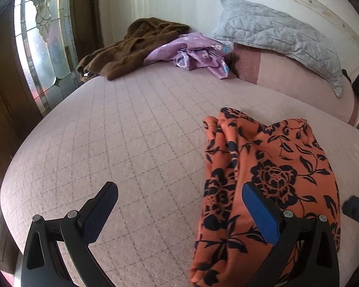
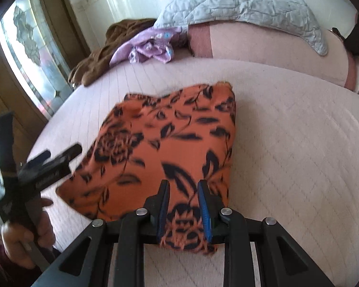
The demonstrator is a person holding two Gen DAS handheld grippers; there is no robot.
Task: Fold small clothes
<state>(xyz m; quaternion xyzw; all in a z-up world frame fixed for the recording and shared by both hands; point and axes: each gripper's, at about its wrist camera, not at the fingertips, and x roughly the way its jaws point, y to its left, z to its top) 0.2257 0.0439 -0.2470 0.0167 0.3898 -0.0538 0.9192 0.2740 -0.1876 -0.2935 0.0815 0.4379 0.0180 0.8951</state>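
Pink quilted bed (image 1: pixel 122 129) bears orange floral garment (image 2: pixel 170 138).

Orange garment (image 1: pixel 270 186) printed with dark navy roses and leaves, seen at 4 o'clock in left wrist view. Bed cover (image 1: pixel 131 143) coloured pale pink, crossed by faint grey diamond grid. Brown garment (image 1: pixel 131 47) seen at 11 o'clock. Lilac cloth (image 1: pixel 198 52) patterned with small blue and white flowers, at 12 o'clock. Grey quilted pillow (image 1: pixel 282 38) at 1 o'clock. Right gripper (image 2: pixel 184 205) black, pads blue; left gripper (image 1: pixel 179 205) black, one pad (image 1: pixel 260 215) blue.
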